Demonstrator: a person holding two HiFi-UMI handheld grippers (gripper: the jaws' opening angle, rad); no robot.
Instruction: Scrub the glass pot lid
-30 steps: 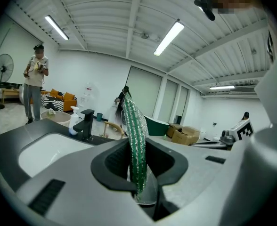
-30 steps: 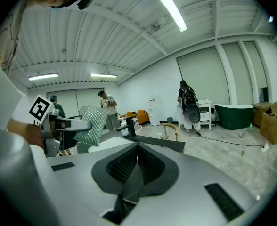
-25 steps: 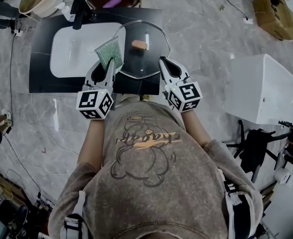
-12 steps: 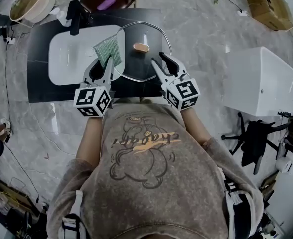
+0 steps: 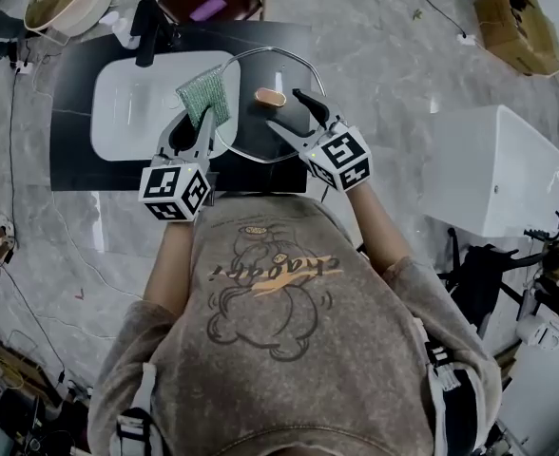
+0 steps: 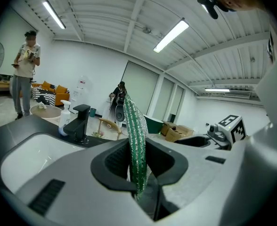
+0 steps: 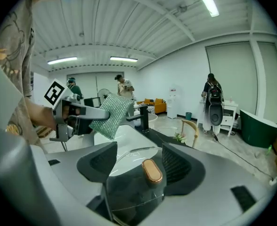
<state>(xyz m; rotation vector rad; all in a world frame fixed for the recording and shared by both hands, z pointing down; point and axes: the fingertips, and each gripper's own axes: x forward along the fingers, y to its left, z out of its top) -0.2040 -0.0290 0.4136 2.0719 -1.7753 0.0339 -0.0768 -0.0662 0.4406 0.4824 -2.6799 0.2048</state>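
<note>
The glass pot lid (image 5: 260, 122) lies flat on the black counter, overlapping the sink's right edge, with its copper knob (image 5: 270, 97) facing up. My left gripper (image 5: 194, 122) is shut on a green scrub pad (image 5: 206, 96), which stands up over the lid's left rim. In the left gripper view the green scrub pad (image 6: 136, 140) is clamped edge-on between the jaws. My right gripper (image 5: 287, 110) is open; its jaws have just been opening. In the right gripper view the copper knob (image 7: 152, 170) sits between the spread jaws of my right gripper (image 7: 138, 164), untouched, above the glass pot lid (image 7: 129, 197).
A white sink basin (image 5: 137, 103) is set in the black counter (image 5: 80, 174), with a black faucet (image 5: 151, 22) and a soap bottle (image 5: 118, 27) behind it. A beige bowl (image 5: 66, 3) stands at the far left. A white box (image 5: 493, 169) is at the right. People stand in the background.
My right gripper has gone from shut at the lid's near right rim to wide open, and has moved up and left toward the knob. The left gripper has kept the pad.
</note>
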